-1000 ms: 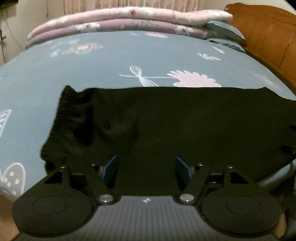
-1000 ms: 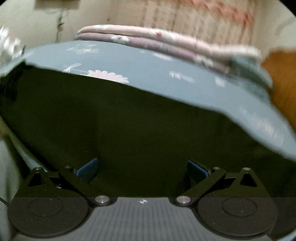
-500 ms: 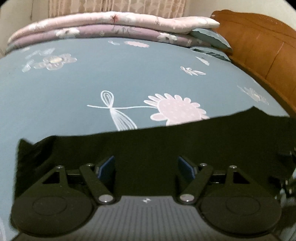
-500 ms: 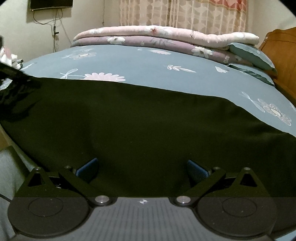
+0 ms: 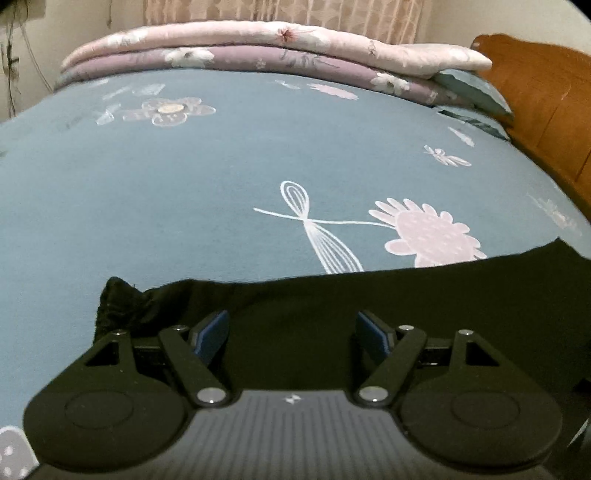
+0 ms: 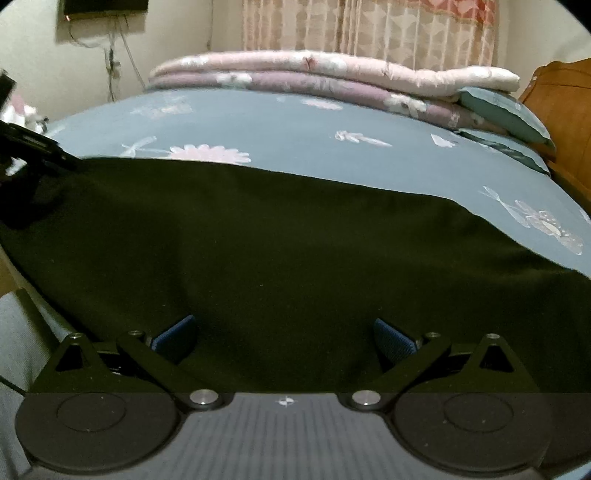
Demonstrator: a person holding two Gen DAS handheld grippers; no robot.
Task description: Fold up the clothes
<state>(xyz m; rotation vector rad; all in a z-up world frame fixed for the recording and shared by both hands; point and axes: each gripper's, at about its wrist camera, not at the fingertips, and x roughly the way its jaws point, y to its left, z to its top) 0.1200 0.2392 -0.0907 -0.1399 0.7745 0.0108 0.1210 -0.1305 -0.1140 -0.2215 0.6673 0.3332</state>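
A black garment [image 6: 280, 266] lies spread flat across the near edge of the bed [image 5: 221, 177], its far hem running straight from side to side and its left corner [image 5: 118, 299] bunched and rumpled. The left gripper [image 5: 291, 334] hovers low over the garment's near left part, jaws apart, nothing between the blue pads [image 5: 212, 332]. The right gripper [image 6: 284, 338] sits over the near right part, jaws likewise wide apart and empty. The left tool shows at the left edge of the right wrist view.

Judgement: the step in hand appears to be taking hold of the near hem for a fold. To do it well, each tool should close on the hem alone, not on the sheet beneath, both at matching spots along the edge, so the cloth lifts evenly. The rumpled left corner wants smoothing first, or the fold will set crooked.

Surface: blue sheet with printed flowers [image 5: 428, 236], soft, likely to yield under pressure. Folded quilts [image 5: 277, 48] are stacked at the far edge, pillows [image 6: 502, 110] and a wooden headboard [image 5: 535, 92] at the right. Curtains [image 6: 369, 26] hang behind.
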